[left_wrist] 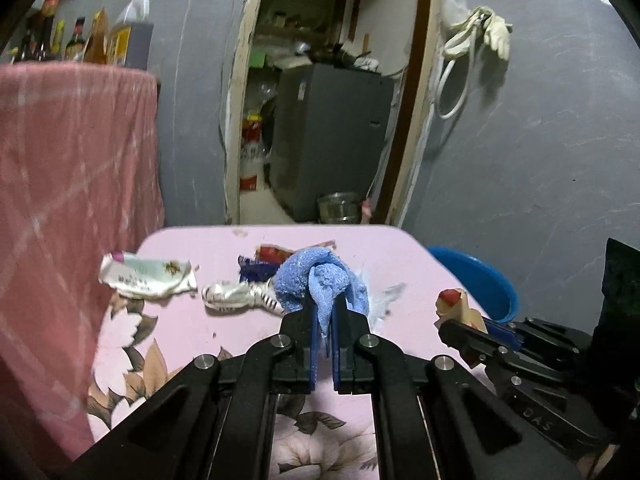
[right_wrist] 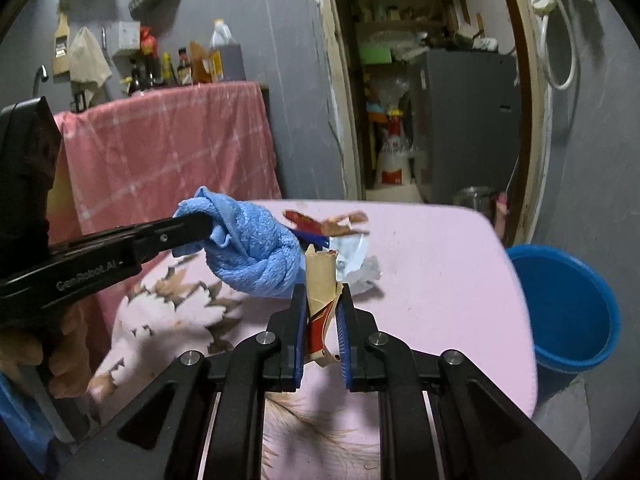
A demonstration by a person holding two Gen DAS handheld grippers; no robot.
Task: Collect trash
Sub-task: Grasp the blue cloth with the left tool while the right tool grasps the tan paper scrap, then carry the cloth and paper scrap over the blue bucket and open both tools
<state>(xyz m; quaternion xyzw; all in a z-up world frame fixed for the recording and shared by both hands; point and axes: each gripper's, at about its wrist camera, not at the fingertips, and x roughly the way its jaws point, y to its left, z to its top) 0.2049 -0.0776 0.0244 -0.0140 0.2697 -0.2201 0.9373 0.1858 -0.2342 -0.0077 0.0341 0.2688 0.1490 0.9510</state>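
My left gripper (left_wrist: 323, 306) is shut on a bunched blue cloth (left_wrist: 316, 280), lifted above the pink floral table (left_wrist: 224, 332); the same cloth (right_wrist: 256, 256) hangs from the left gripper (right_wrist: 202, 226) in the right wrist view. My right gripper (right_wrist: 321, 294) is shut on a crumpled brown and red wrapper (right_wrist: 320, 280), also raised off the table; that wrapper (left_wrist: 454, 304) and the right gripper (left_wrist: 460, 326) show at the right of the left wrist view. On the table lie a flattened white tube (left_wrist: 148, 276), a silver wrapper (left_wrist: 236, 298), a red wrapper (left_wrist: 274, 254) and white crumpled paper (right_wrist: 358, 262).
A blue plastic bucket (right_wrist: 568, 312) stands on the floor off the table's right edge. A pink-draped counter (right_wrist: 172, 152) with bottles (right_wrist: 188, 66) is at the left. An open doorway with a grey fridge (left_wrist: 332, 140) lies beyond the table. A person's hand (right_wrist: 60, 356) holds the left gripper.
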